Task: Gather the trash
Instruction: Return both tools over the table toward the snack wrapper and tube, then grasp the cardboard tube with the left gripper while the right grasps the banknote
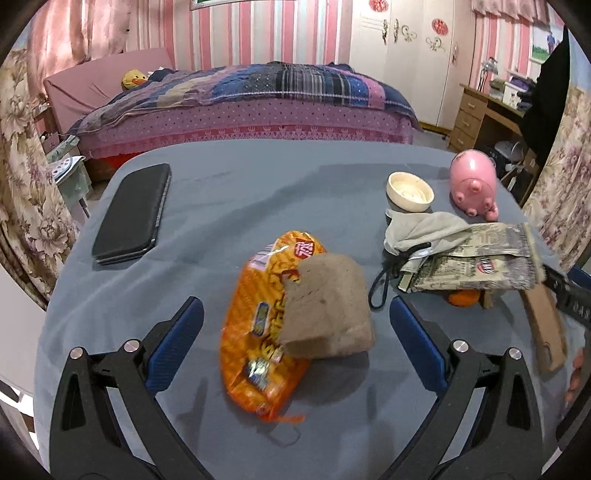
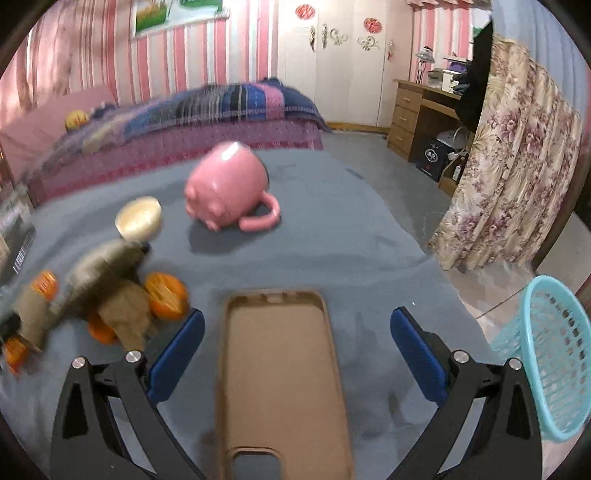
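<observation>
Both claws (image 1: 295, 325) (image 2: 297, 332) gape empty over grey-clothed table (image 1: 240, 184) in pink-striped bedroom.

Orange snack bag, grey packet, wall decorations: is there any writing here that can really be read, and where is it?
Orange snack bag: a red logo near its top and large yellow lettering, too distorted to read.
Grey printed packet: a small red oval logo and pale large characters, too blurred to read.
Red wall decorations: ornamental shapes, no legible characters.
Black phone, tan phone case, pink pig mug, blue basket: no text visible.
</observation>
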